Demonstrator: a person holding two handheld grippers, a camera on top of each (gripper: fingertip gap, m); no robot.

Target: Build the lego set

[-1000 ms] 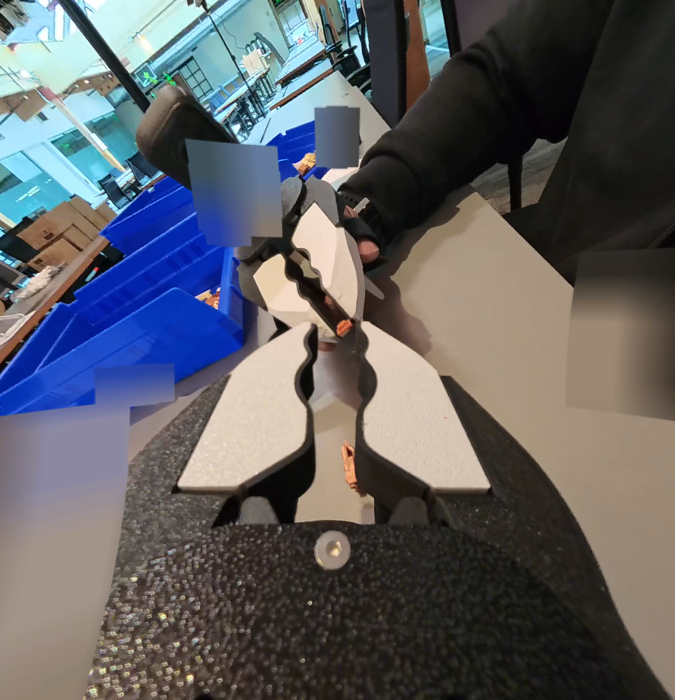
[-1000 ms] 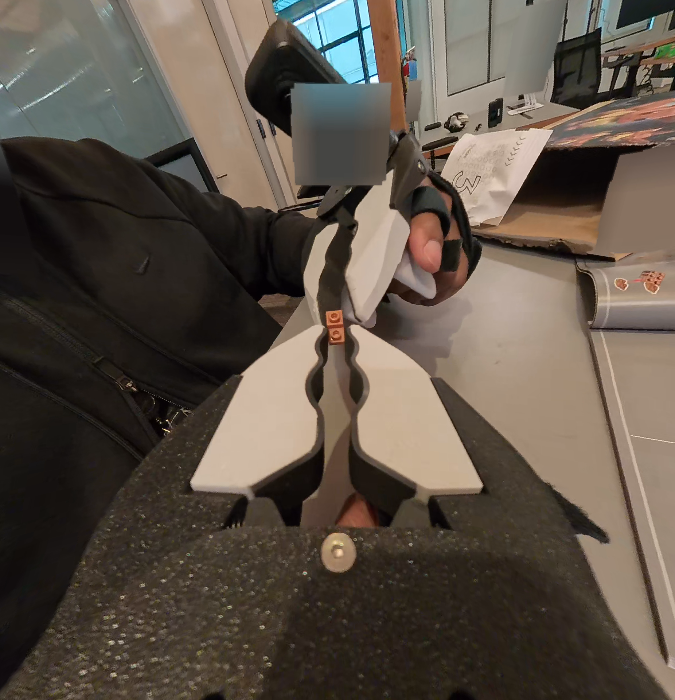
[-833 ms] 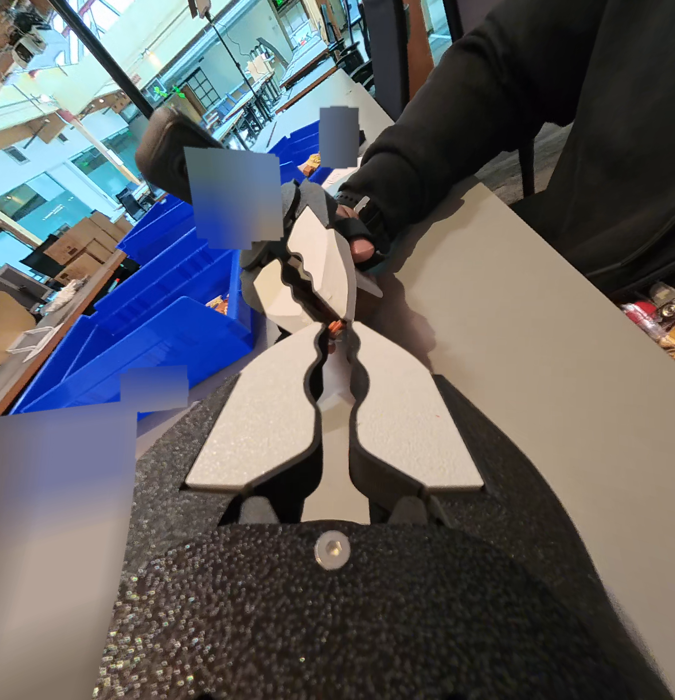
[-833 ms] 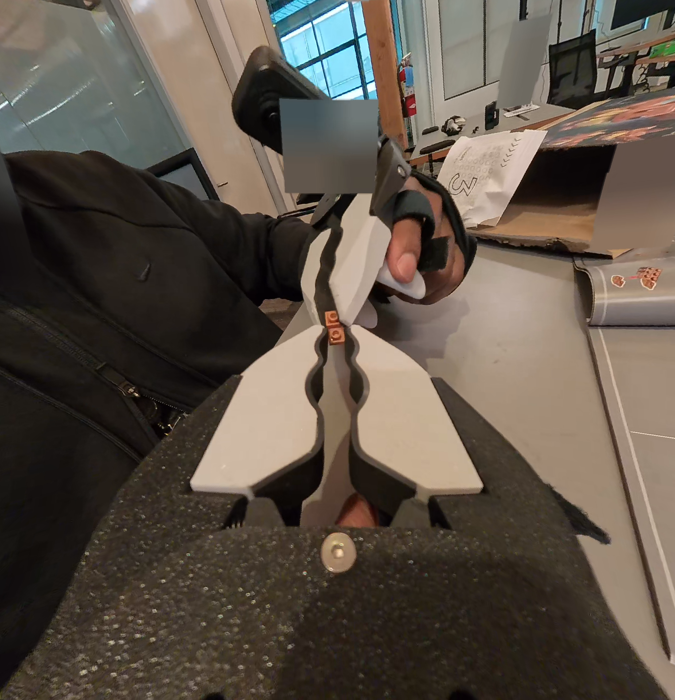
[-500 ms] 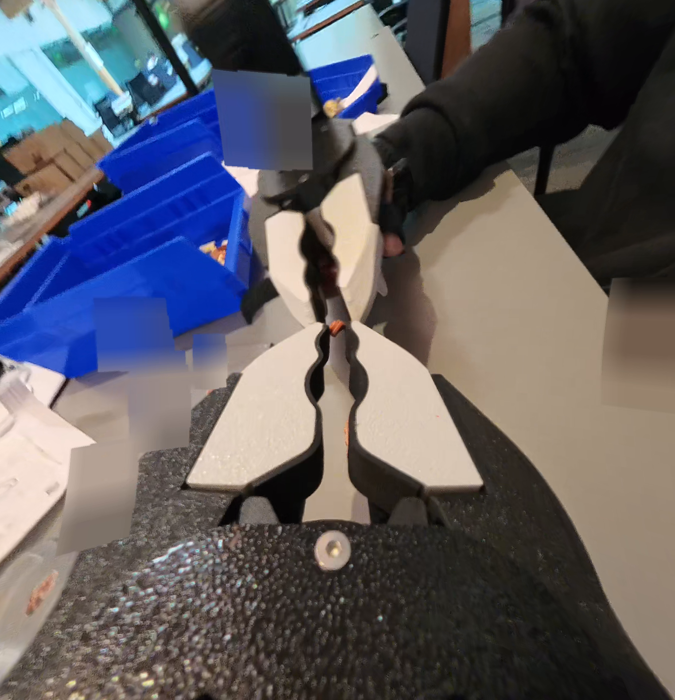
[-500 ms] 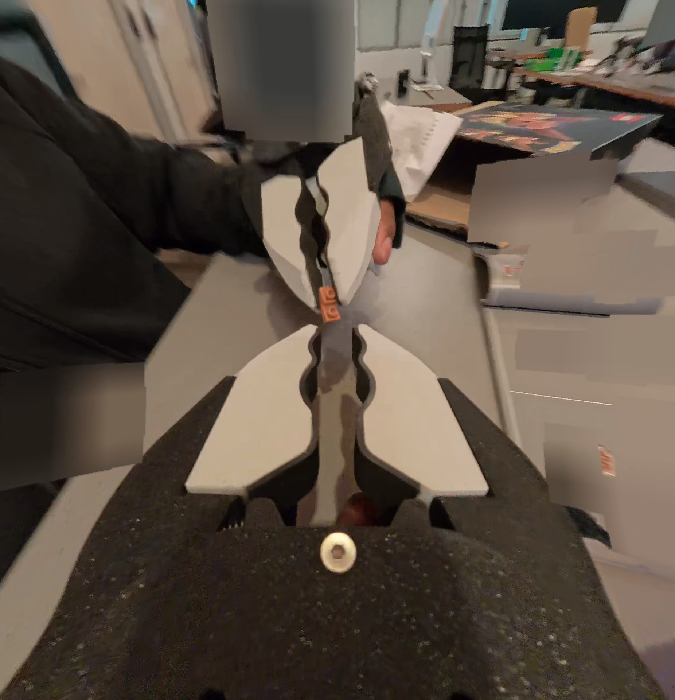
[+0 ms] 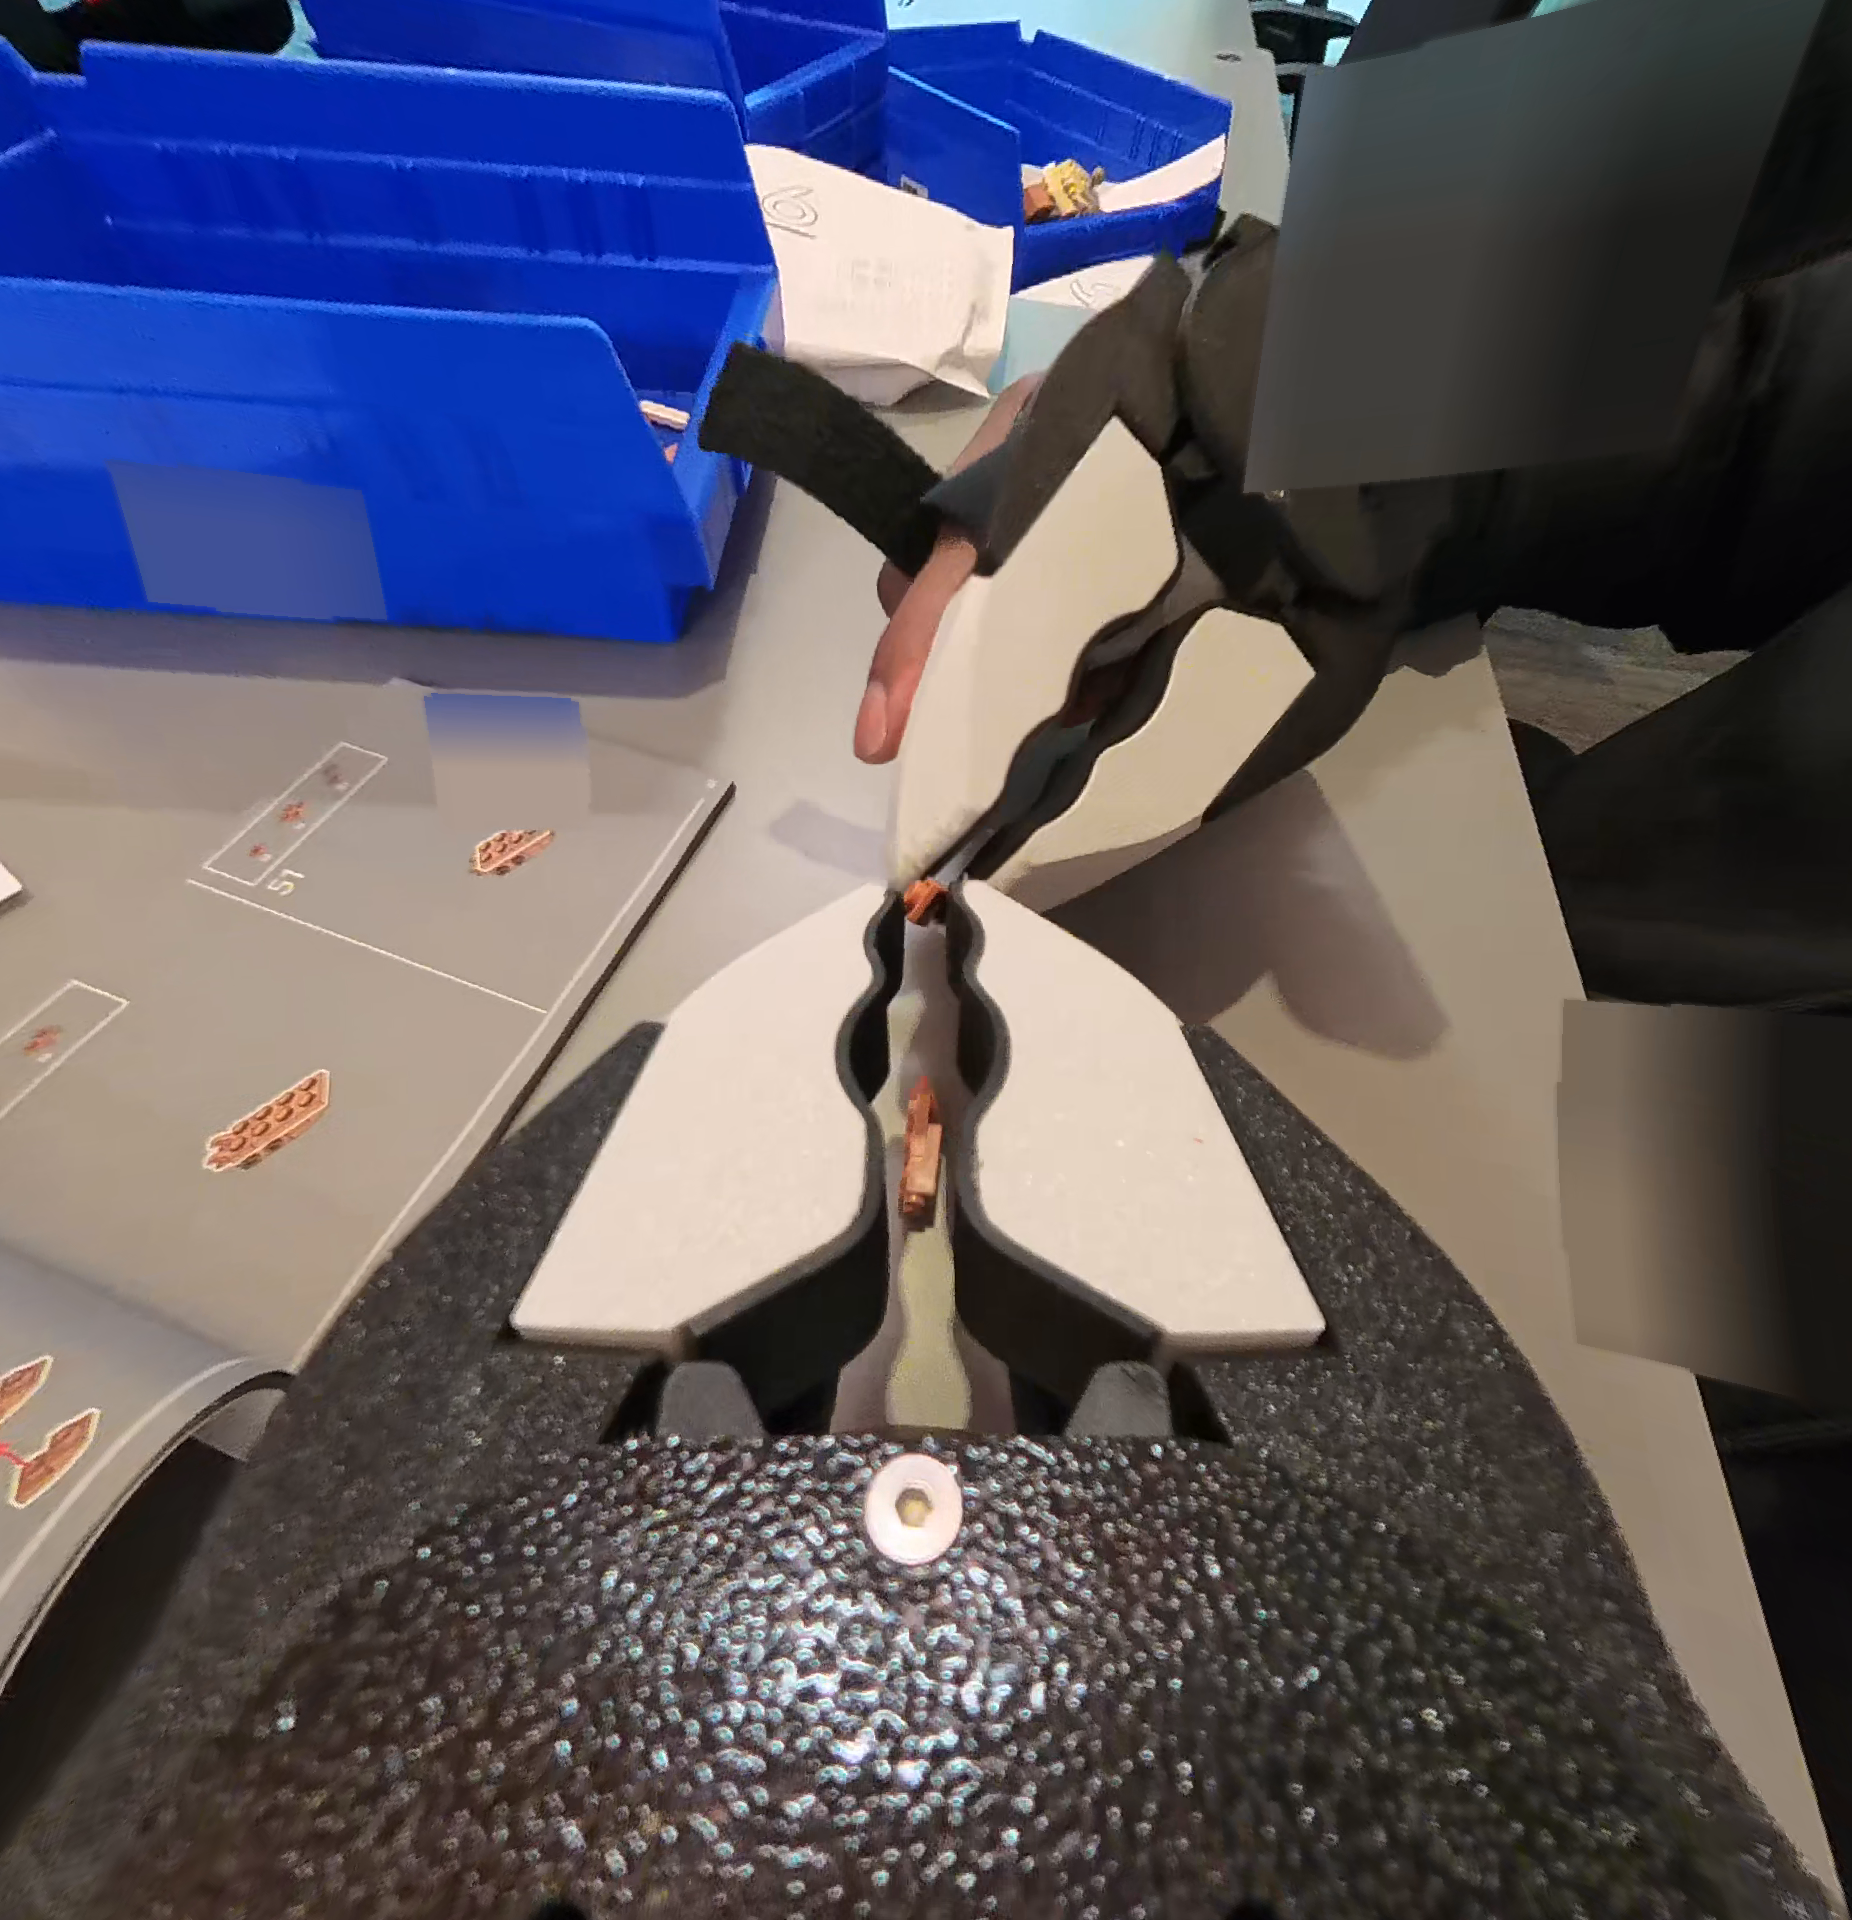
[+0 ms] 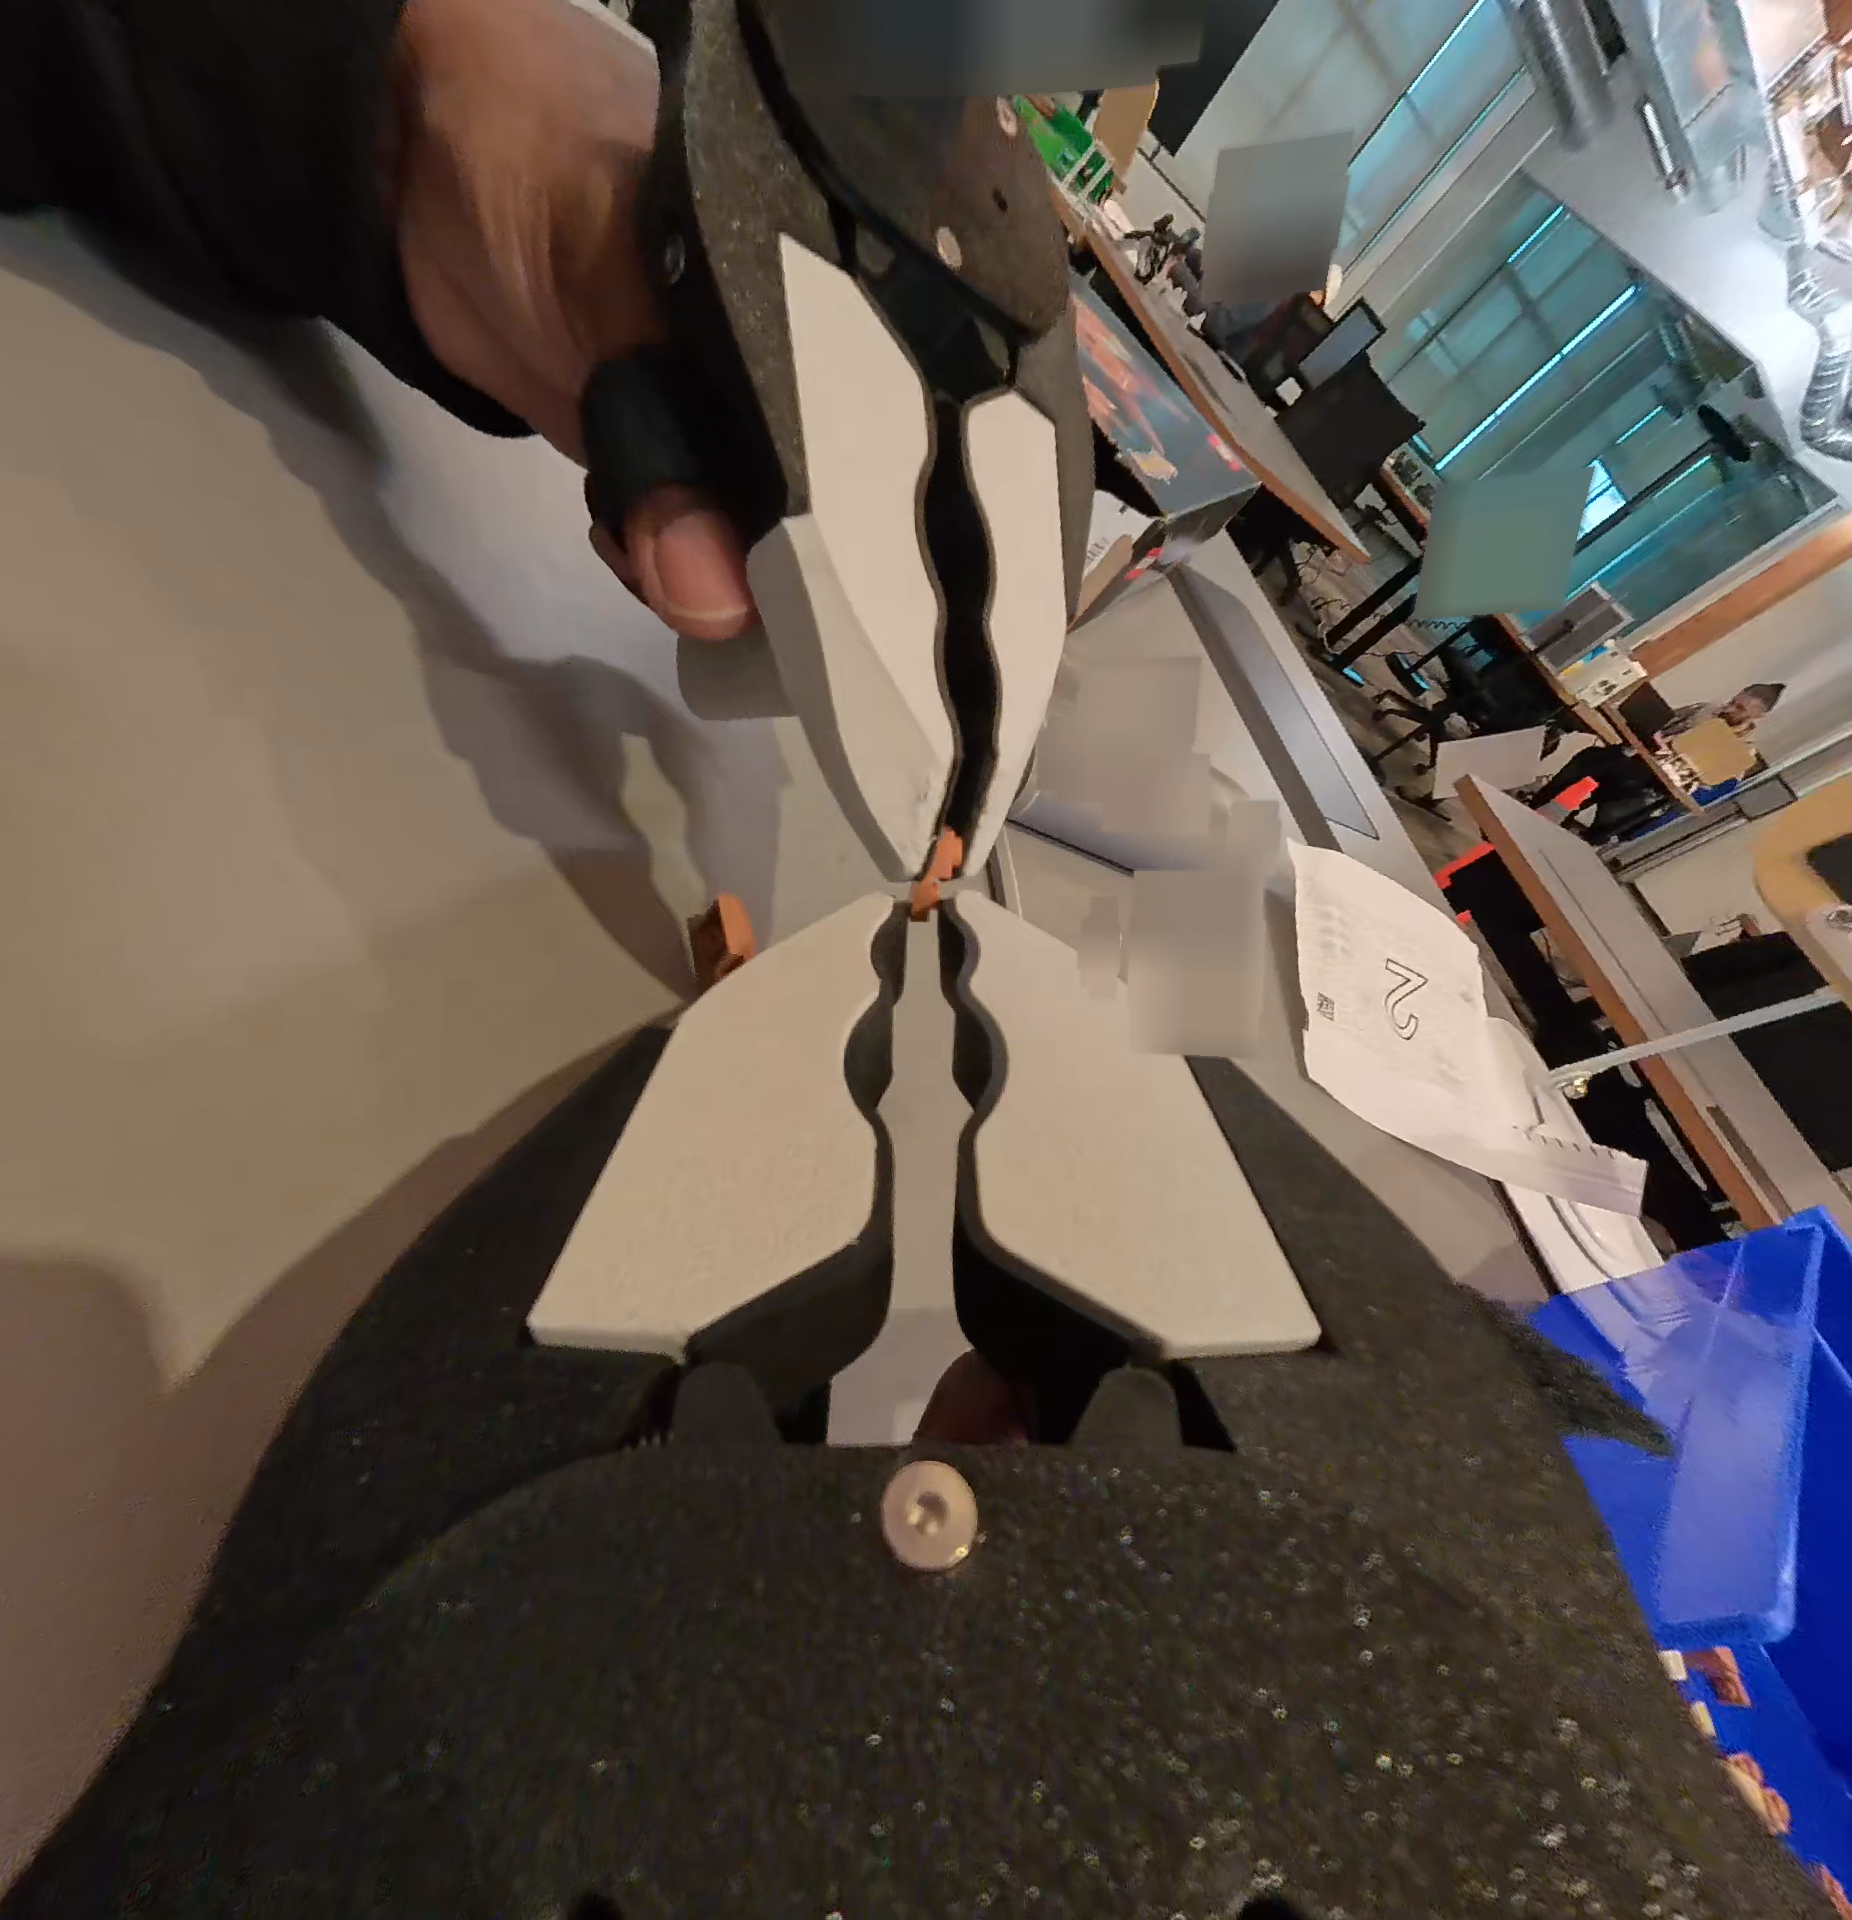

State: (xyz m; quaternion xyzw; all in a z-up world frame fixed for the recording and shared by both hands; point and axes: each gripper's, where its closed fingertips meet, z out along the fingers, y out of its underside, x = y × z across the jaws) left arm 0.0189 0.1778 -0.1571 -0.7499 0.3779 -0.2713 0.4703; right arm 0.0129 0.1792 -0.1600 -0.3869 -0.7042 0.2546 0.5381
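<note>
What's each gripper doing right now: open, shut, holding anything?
Left gripper: shut on a small orange-brown plastic brick at its fingertips.
Right gripper: shut on another small orange-brown brick piece, tip to tip with the left.

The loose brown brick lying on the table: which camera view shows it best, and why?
The right wrist view: the loose brown brick lies clear on the table. The left wrist view shows only a sliver between its fingers.

The orange piece (image 7: pixel 923 900) (tiny) blurs where both claws meet.
</note>
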